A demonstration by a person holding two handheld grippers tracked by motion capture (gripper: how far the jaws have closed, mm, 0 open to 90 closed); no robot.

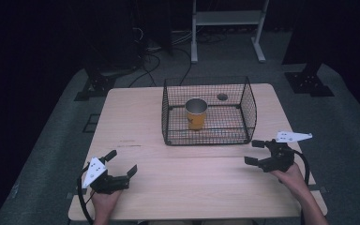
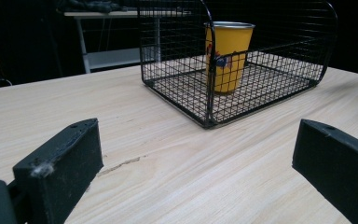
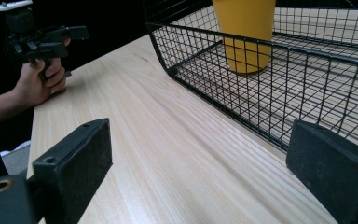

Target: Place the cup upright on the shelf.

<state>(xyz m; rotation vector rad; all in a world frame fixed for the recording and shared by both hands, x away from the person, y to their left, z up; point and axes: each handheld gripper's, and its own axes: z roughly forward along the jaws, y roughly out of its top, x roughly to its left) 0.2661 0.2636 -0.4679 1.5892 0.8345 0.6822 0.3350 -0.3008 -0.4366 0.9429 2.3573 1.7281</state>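
A yellow cup (image 1: 196,113) with a silvery inside stands upright in a black wire basket (image 1: 209,136) at the back middle of the wooden table (image 1: 187,183). My left gripper (image 1: 121,161) rests near the front left edge, open and holding nothing. At the front right my right gripper (image 1: 254,152) is open too, just in front of the basket's right corner. Through the left gripper view the cup (image 2: 228,56) shows inside the basket (image 2: 205,100), beyond my jaws. From the right gripper view the basket wall (image 3: 270,112) is close ahead, the cup (image 3: 246,32) behind it, and the left gripper (image 3: 56,39) sits far off in a hand.
A round hole (image 1: 222,97) in the tabletop lies behind the basket. Beyond the table a white metal stand (image 1: 227,28) and cables sit on the dark floor. Bare wood spans the front half between my two grippers.
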